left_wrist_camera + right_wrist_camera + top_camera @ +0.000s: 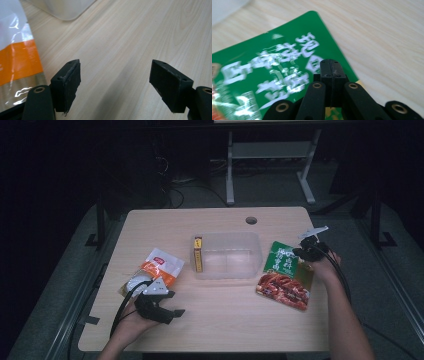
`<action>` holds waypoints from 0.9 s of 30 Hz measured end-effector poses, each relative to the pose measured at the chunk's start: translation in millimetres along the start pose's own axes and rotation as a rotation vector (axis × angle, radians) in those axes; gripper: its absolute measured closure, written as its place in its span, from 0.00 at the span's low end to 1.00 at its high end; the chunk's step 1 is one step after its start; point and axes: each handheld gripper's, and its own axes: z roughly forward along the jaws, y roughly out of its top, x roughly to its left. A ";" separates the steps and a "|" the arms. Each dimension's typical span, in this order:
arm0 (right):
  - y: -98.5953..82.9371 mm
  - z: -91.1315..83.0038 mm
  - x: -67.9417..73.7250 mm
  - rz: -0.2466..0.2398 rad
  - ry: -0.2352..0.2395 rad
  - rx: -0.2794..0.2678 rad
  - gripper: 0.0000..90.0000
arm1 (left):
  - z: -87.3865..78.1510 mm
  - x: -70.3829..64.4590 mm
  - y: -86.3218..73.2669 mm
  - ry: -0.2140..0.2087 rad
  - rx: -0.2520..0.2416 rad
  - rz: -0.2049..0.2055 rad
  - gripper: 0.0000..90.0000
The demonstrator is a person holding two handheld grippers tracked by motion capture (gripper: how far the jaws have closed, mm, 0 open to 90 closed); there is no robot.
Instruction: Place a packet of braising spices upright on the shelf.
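Right claw pinched on the green packet, clear tub waiting just beside it.

The table (220, 320) is roomy; the tub (228, 255) sits mid-table with a yellow box (198, 254) inside its left end. Lift the green packet (286, 275), right of the tub, high enough to clear the wall. The right gripper (305, 254) is clamped on its edge; the left gripper (167, 306) gapes wide beside the orange packet (159, 268).

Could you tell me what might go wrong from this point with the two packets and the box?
The right hand-held gripper is shut over the green packet, seemingly at its edge; so thin a grip could slip when lifted. The left hand-held gripper is open over bare table beside the orange packet, so closing now would miss it. A swinging packet could nudge the clear box.
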 end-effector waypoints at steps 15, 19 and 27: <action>-0.8 20.9 -8.5 0.027 -0.009 0.017 1.00 | 6.2 -4.5 2.7 -0.021 0.011 0.016 0.27; -2.9 17.2 -8.8 0.028 0.011 0.035 1.00 | 6.6 -4.7 2.2 -0.024 0.016 0.019 0.28; -10.6 0.7 1.5 -0.040 0.032 0.118 1.00 | 5.6 -4.8 1.8 -0.024 0.021 0.029 0.27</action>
